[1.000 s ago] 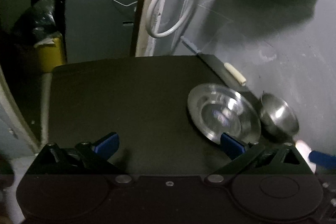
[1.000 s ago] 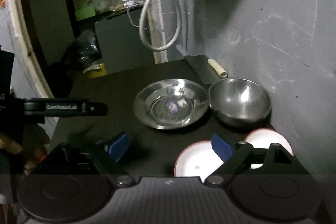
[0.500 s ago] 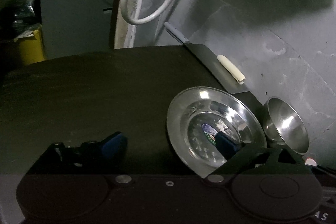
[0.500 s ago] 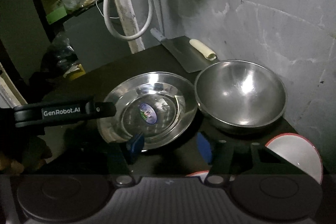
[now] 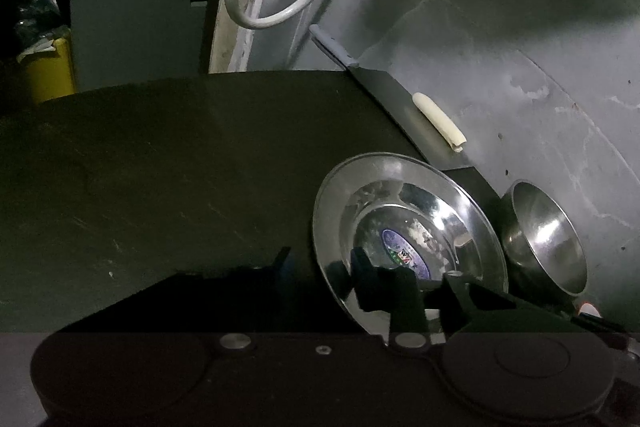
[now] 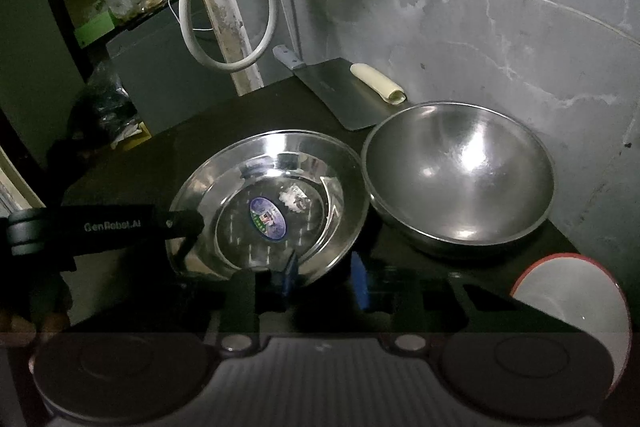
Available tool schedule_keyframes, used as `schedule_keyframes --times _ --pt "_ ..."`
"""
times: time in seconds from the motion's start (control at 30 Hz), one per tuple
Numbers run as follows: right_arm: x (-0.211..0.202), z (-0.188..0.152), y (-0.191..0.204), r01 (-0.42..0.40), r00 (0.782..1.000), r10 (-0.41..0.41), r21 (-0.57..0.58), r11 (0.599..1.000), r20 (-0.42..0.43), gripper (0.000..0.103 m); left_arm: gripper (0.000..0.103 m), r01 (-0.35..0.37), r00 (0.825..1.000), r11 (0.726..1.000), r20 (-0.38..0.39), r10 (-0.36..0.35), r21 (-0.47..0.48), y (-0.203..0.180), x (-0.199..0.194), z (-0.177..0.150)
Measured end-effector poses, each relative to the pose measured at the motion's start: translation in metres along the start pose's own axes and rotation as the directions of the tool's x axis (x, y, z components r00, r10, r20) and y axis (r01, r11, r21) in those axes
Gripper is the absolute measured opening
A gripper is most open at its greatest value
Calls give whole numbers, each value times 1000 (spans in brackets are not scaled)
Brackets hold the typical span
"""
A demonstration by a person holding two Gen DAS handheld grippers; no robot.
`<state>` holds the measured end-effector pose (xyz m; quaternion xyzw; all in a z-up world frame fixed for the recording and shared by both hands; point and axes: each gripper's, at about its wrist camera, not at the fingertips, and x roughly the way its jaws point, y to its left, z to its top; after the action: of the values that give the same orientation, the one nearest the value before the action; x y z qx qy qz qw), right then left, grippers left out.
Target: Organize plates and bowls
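On dark table [image 5: 160,187], shiny round steel plate [image 6: 268,211] beside steel bowl [image 6: 460,179]. Left tool [image 5: 320,263] and right tool [image 6: 326,277] have just been closing, each straddling plate rim; firm contact unclear. Risk: slick rim slips, plate knocks bowl.

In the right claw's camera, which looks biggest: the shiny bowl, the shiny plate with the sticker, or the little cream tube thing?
1. Round steel bowl and shallow steel plate with the sticker: they look about equal, too close to rank.
2. Small cream tube, clearly the smallest, though it lies farther from the camera.
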<state>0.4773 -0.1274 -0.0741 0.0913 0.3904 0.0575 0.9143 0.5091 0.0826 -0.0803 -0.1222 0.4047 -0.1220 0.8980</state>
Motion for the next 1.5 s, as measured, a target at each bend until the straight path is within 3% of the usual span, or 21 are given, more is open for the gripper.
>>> schedule_keyframes --times 0.07,0.33,0.37,0.43,0.47,0.53,0.63,0.7,0.87,1.13,1.5 --pt "0 0 1 5 1000 -5 -5 1000 4 27 20 21 1000 1000 -2 -21 0 1 0 -1" --pt "-3 -1 8 11 1000 -9 -87 996 26 22 20 12 1000 1000 20 -12 29 0 -8 -4" --pt "-4 -2 9 9 1000 -6 -98 995 28 20 19 8 1000 999 26 -9 37 0 -10 -5" --pt "-7 -3 11 -6 999 10 -117 993 37 3 19 8 999 999 33 -10 51 0 -13 -6" --pt "-9 -4 12 -48 998 53 -126 991 38 0 18 34 999 998 31 -35 54 0 -16 -7" --pt "-11 -5 21 -60 997 67 -163 985 39 0 18 63 997 995 31 -65 75 -4 -19 -10" --pt "-10 -8 26 -53 998 60 -155 987 36 1 20 9 1000 996 15 -10 90 -8 -18 -14" --pt "-13 -9 25 -30 998 37 -138 990 48 8 20 15 1000 999 5 -15 47 -2 -17 -15" --pt "-18 -4 17 36 997 -29 -86 996 78 21 20 -4 1000 999 8 4 52 4 -21 -16" --pt "1 -2 4 15 1000 -14 -50 999 13 22 21 -9 1000 998 8 9 55 4 -21 -16" --pt "-5 -6 -4 -61 998 62 -42 997 27 19 20 -17 1000 997 25 15 73 3 -34 -22"
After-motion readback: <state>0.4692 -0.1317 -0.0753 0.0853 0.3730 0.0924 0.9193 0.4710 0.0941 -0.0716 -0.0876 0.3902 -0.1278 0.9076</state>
